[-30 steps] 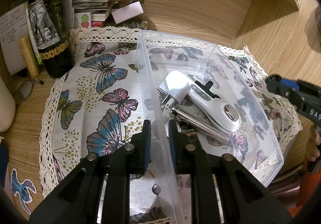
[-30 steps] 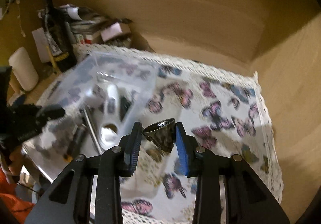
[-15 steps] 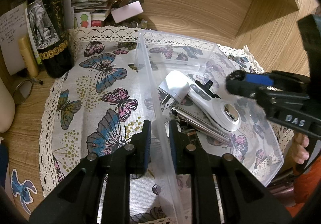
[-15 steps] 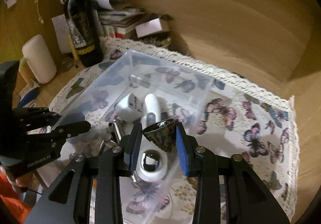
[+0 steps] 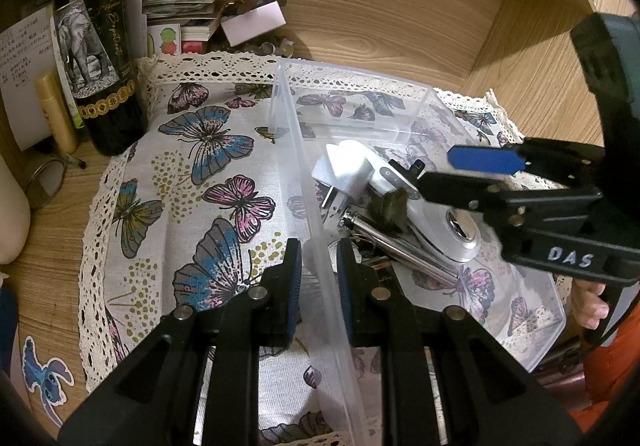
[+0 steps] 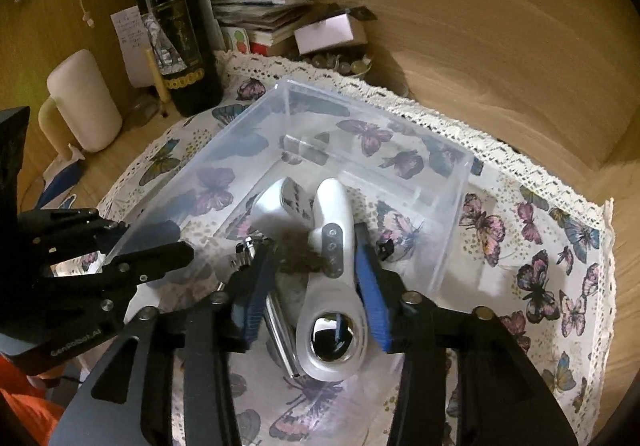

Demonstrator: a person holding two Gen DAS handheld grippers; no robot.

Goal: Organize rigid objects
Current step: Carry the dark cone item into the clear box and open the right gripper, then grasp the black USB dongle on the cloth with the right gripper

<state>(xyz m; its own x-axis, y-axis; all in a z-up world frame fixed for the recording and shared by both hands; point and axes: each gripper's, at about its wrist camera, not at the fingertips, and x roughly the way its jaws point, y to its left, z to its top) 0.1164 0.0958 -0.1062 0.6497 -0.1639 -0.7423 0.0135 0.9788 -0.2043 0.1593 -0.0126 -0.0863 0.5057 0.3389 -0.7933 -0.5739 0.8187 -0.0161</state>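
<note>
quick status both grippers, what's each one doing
Left gripper: shut on the near wall of the clear plastic box.
Right gripper: jaws opening over the box, the small dark cone-shaped piece blurred between them, no longer gripped.

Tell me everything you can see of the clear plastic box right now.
The clear plastic box is a see-through, rectangular, open-topped bin sitting on the butterfly cloth. Inside lie a white handheld device, a white plug, a metal rod and a blurred dark piece. The left gripper is shut on its near wall. The right gripper, jaws opening, hovers over it.
</note>
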